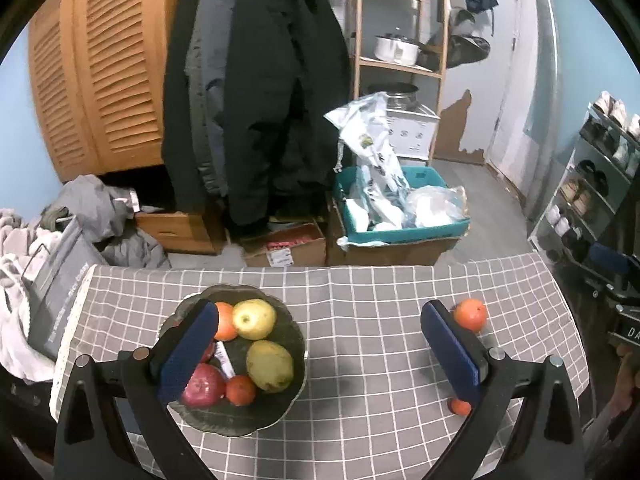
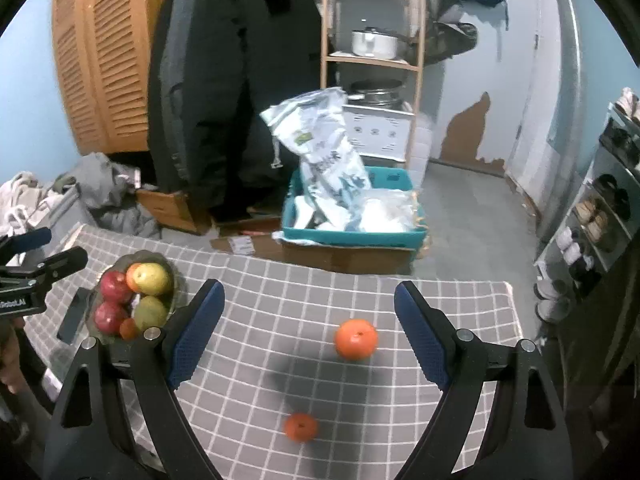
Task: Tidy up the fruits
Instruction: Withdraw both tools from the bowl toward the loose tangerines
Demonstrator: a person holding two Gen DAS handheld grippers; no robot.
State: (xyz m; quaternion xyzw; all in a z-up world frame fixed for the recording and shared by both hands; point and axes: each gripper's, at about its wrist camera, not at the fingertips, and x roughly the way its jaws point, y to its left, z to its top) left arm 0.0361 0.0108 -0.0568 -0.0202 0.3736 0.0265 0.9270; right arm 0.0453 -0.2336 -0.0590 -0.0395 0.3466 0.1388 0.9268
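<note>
A dark glass bowl (image 1: 294, 344) on the grey checked tablecloth holds a yellow apple (image 1: 254, 319), a green pear (image 1: 269, 366), a red apple (image 1: 202, 386), an orange and a small tangerine. The bowl also shows at the left of the right wrist view (image 2: 172, 280). A large orange (image 2: 356, 339) and a small tangerine (image 2: 301, 427) lie loose on the cloth; they also show in the left wrist view, orange (image 1: 470, 314) and tangerine (image 1: 459, 407). My left gripper (image 1: 320, 352) is open and empty just right of the bowl. My right gripper (image 2: 308, 344) is open and empty above the loose fruits.
A dark phone (image 2: 74, 316) lies left of the bowl. Beyond the table's far edge stand a teal bin of plastic bags (image 2: 352, 216) on cardboard boxes, hanging coats, a wooden cabinet and a shelf. A shoe rack (image 2: 600, 208) stands at the right.
</note>
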